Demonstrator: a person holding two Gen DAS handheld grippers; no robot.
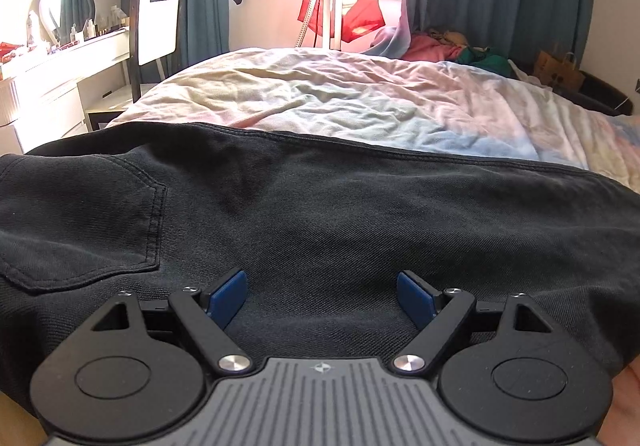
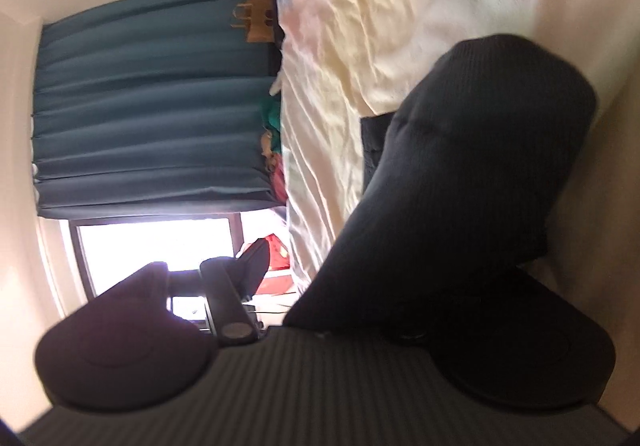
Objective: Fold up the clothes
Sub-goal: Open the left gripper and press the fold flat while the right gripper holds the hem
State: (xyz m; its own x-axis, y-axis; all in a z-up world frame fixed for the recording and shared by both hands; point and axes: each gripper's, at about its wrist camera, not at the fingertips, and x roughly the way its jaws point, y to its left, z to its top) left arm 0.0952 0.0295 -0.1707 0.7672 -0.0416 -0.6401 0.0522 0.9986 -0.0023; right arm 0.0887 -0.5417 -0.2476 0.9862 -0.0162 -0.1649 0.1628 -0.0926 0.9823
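Note:
Black denim trousers (image 1: 320, 214) lie flat across the near part of the bed, a back pocket (image 1: 92, 222) at the left. My left gripper (image 1: 322, 298) hovers just over the cloth, its blue pads (image 1: 228, 296) wide apart with nothing between them. In the right wrist view, which is rolled on its side, a fold of the black trousers (image 2: 472, 174) drapes over my right gripper (image 2: 328, 270) and hides one finger. The other finger (image 2: 254, 266) stands clear of the cloth, with a gap between them, so the jaws are open.
A rumpled pastel duvet (image 1: 340, 98) covers the bed. A white dressing table (image 1: 60, 74) with a mirror and a chair (image 1: 158, 26) stands at the left. Teal curtains, a window, a red item on a stand (image 1: 344, 14), a clothes heap (image 1: 440, 46) and a paper bag (image 1: 558, 70) lie beyond.

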